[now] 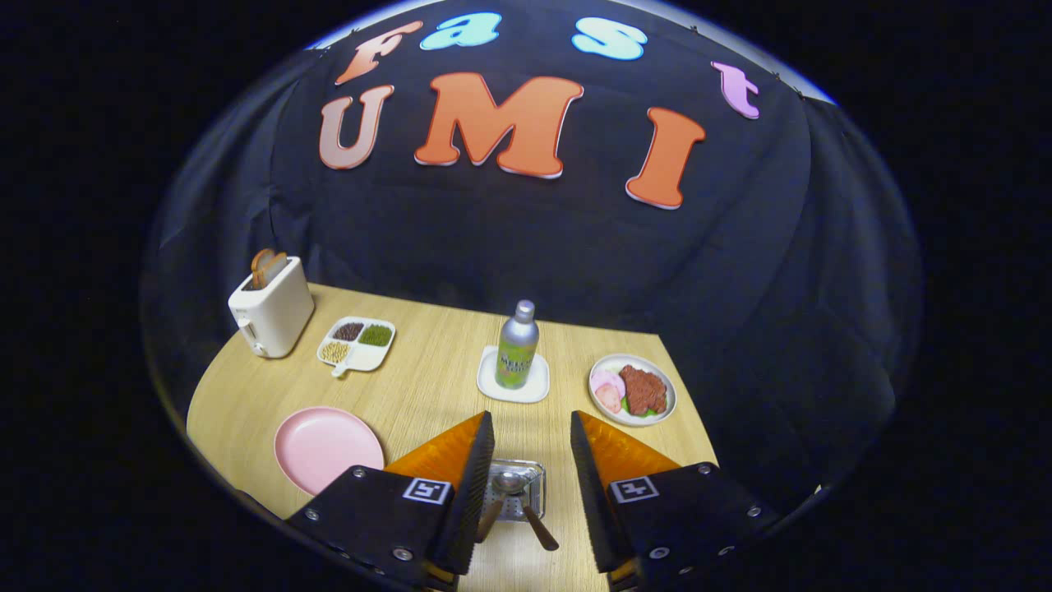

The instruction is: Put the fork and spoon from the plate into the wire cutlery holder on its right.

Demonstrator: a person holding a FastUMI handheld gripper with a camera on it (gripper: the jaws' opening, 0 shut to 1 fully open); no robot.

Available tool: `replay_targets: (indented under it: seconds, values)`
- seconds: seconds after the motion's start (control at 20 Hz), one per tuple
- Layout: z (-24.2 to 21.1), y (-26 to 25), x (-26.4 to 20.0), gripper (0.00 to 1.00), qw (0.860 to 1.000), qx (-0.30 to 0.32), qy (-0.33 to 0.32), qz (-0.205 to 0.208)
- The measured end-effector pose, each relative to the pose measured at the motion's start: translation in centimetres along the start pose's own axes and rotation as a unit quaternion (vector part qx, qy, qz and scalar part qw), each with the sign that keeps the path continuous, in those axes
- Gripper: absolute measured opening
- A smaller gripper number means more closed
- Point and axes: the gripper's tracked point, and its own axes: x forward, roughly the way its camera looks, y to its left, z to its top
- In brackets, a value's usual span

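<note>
Your fingers (pixel 531 427) are spread wide at bottom centre over the wire cutlery holder (pixel 516 492), spoon (pixel 508 485) and probably the fork inside, pink plate (pixel 328 448) lower left.

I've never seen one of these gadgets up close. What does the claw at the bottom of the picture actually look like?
The claw has two wedge-shaped fingers that taper forward, with a gap between them. Each finger sits on a dark, blocky mount fastened with small silver screws. On top of each mount is a small square sticker with a black-and-white pattern. I can't see any cables.
</note>
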Motion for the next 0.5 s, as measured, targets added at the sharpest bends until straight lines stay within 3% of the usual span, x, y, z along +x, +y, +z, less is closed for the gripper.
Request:
replay_targets:
  seconds: [0.15,0.5]
  values:
    - [3.3,0.8,-2.0,0.7,0.998,0.002,-0.064,0.006]
    - [8.0,2.6,-7.1,0.88,0.981,0.002,-0.195,0.017]
